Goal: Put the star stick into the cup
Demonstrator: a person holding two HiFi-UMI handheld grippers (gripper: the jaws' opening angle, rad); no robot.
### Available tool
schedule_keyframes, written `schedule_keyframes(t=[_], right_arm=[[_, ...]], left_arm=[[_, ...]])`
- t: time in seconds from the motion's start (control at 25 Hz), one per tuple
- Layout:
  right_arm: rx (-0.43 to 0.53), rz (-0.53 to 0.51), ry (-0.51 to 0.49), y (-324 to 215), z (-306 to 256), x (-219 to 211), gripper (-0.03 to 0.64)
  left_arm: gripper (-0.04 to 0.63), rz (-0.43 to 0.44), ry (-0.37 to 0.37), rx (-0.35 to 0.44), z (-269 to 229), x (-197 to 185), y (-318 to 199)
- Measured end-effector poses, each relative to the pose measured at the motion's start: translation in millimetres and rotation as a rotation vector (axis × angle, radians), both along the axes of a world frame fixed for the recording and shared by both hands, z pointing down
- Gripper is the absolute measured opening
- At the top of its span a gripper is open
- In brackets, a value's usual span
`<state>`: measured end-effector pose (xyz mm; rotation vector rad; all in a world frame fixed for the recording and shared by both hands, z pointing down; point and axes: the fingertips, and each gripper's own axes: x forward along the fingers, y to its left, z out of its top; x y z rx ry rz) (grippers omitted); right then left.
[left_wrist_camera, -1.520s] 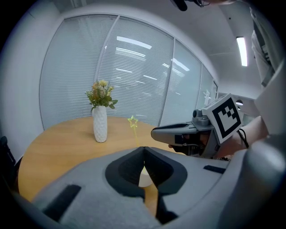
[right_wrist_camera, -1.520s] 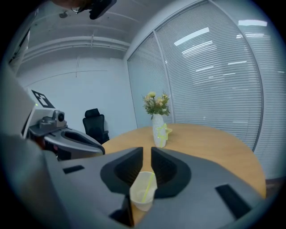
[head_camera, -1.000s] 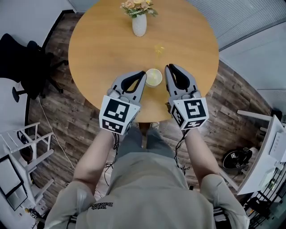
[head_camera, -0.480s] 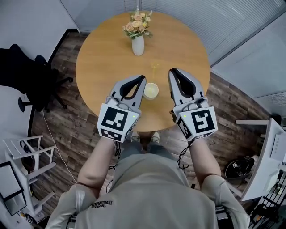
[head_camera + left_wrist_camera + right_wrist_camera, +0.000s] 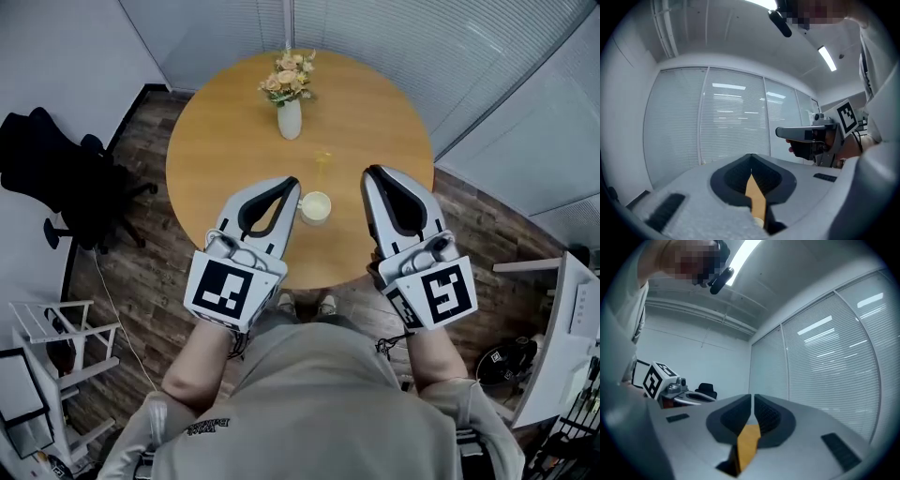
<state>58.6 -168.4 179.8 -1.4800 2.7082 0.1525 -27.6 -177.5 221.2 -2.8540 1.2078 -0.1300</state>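
Star stick [image 5: 323, 161]: flat on desk [image 5: 216, 131], just beyond cup [image 5: 316, 206]; faint, long axis seemingly running away from me. Left gripper [image 5: 292, 182]: fingers clenched, empty, just left of cup. Right gripper [image 5: 371, 172]: fingers clenched, empty, right of cup. Target lies ahead, between both; neither clearly nearer.

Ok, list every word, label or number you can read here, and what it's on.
Print on the shirt sleeve: too small and blurred to read.
Cubes on the left gripper and right gripper: square marker patterns only, no words.
Nothing else legible.
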Motion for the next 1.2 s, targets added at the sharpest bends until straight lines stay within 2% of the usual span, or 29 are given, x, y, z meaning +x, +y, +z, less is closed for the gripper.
schedule_keyframes(t=[0.48,0.84,1.2], right_arm=[[-0.003,-0.025,-0.003,29.2,-1.5,-14.1,0.037],[-0.067,-0.104,0.031,33.3,17.8,-24.3,0.034],[-0.066,-0.091,0.063,29.4,23.3,-20.3,0.034]], left_arm=[[0.021,-0.018,-0.011,0.008,2.6,-15.7,27.8],[0.021,-0.024,-0.02,0.0,3.1,-23.1,26.1],[0.021,-0.024,-0.029,-0.017,11.9,-26.1,26.1]])
